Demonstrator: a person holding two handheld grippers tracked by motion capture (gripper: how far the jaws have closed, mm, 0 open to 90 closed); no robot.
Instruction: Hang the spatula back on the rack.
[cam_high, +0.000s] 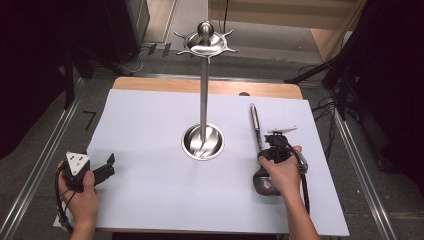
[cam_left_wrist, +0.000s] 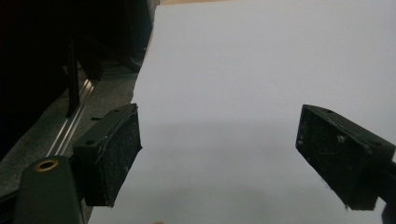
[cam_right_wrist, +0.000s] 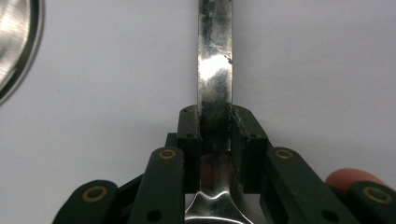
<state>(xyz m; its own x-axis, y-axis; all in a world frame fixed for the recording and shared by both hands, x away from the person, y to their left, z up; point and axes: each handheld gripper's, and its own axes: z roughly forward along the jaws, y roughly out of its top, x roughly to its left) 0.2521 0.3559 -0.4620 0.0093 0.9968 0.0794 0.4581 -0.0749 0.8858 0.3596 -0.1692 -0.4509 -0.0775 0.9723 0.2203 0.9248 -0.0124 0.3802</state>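
A steel ladle (cam_high: 256, 122) lies on the white sheet (cam_high: 150, 175), right of centre. Its handle points away from me and its bowl sits half under my right hand. My right gripper (cam_high: 270, 140) is shut on the handle just above the bowl. In the right gripper view the flat handle (cam_right_wrist: 215, 56) runs up from between the pads of the right gripper (cam_right_wrist: 215, 116), which press on both of its sides. My left gripper (cam_high: 107, 167) rests at the sheet's left edge. In its own view the left gripper (cam_left_wrist: 219, 149) stands open, with bare sheet between the jaws.
A tall steel stand (cam_high: 204, 90) rises from a round dish base (cam_high: 202, 141) at the middle of the table, with a ring of hooks (cam_high: 205, 45) at its top. The base's rim (cam_right_wrist: 14, 42) shows left of the ladle. Dark floor and rails flank the table.
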